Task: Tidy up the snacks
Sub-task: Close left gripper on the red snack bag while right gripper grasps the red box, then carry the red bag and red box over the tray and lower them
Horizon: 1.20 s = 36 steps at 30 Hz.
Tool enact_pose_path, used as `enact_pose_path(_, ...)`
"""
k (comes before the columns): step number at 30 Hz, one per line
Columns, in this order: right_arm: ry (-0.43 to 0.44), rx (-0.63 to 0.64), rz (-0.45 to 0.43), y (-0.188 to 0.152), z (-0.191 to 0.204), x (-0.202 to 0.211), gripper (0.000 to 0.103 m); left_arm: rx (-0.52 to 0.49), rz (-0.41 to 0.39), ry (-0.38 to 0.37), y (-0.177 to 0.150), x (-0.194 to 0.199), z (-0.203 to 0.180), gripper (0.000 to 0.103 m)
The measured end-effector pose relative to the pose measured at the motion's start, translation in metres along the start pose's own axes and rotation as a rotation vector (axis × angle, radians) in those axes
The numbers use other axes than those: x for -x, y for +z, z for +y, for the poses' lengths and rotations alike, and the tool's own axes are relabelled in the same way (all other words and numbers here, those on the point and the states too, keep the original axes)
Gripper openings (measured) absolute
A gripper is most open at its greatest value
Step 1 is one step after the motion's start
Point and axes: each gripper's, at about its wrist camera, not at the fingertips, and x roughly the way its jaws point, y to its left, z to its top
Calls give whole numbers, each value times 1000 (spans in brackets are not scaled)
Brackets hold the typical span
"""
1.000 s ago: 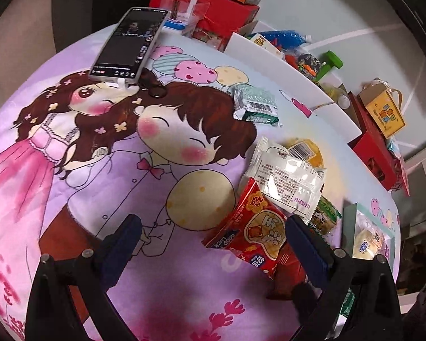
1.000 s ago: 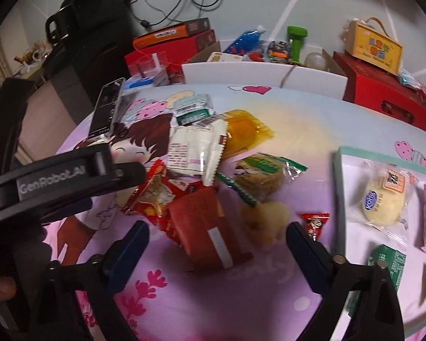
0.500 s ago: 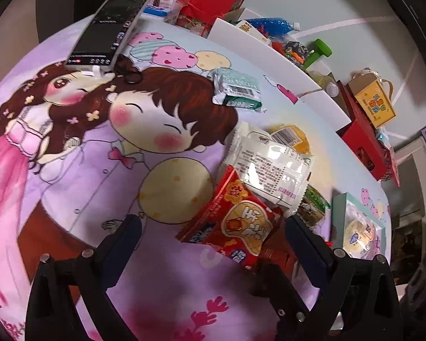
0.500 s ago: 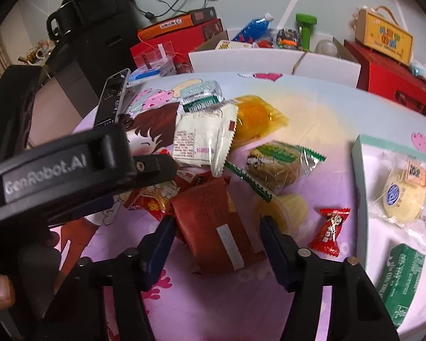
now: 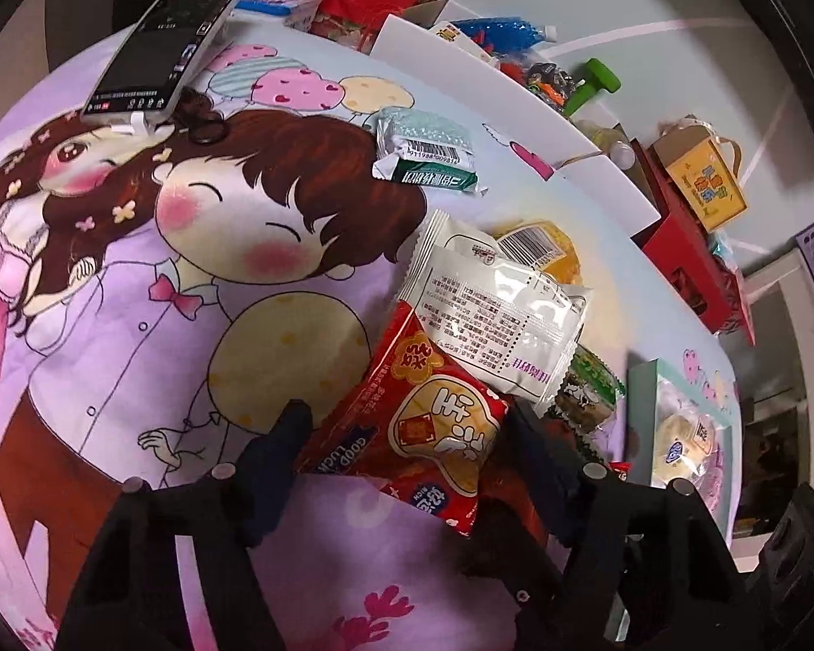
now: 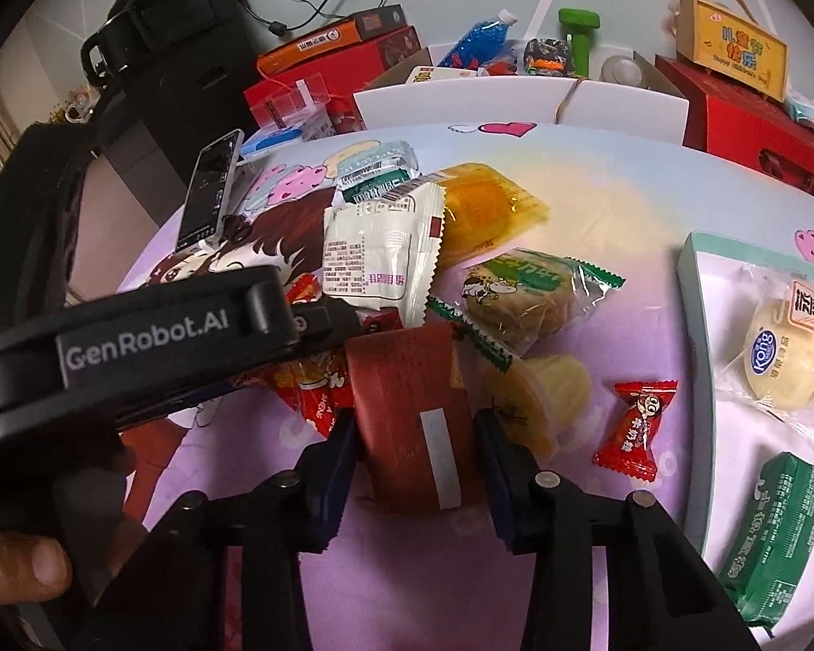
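**Ana:** Right wrist view first. What is the right hand-held gripper (image 6: 413,436) doing?

**Ben:** Its two fingers have closed in on the dark red packet (image 6: 412,417), one against each long edge. So it is gripping that packet, which lies flat on the cartoon-print cloth (image 6: 597,206) covering the table.

**Ana:** And around the dark red packet?

**Ben:** Just right of it, touching the right finger, sits a pale yellow jelly cup (image 6: 542,396). Further right is a small red candy (image 6: 636,420), apart from the cup. Behind the packet is a green-edged clear wrapper with a cake (image 6: 526,293), and behind-left a white printed packet (image 6: 380,260) that overlaps an orange pouch (image 6: 483,206). The teal-rimmed tray (image 6: 692,293) is well to the right, with a round pale bun (image 6: 781,358) and a green pack (image 6: 776,526) in it.

**Ana:** The left one?

**Ben:** From the left wrist view, the left hand-held gripper (image 5: 409,436) has its fingers set either side of a red snack bag (image 5: 423,428). The left finger touches the bag's edge; I cannot tell whether the right finger presses it, so I cannot tell if it grips. That bag lies left of the dark red packet, its far end tucked under the white printed packet.

**Ana:** Anything else?

**Ben:** A phone (image 5: 168,43) rests far behind-left of the packet, near the cloth's edge. A thumb (image 6: 21,564) shows on the left tool's handle.
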Motion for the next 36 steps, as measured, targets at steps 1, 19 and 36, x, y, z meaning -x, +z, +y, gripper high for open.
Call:
enact_pose_path(1, 2, -2, -1, 0, 0, 1, 45, 3, -1, -2, 0, 1, 1, 72)
enact_pose_path(19, 47, -43, -68, 5, -7, 37, 43, -15, -60, -14, 0, 32, -5, 71)
enact_pose_path(36, 5, -120, -133, 9, -36, 70, 43, -65, -120, -2, -5, 55, -25, 71)
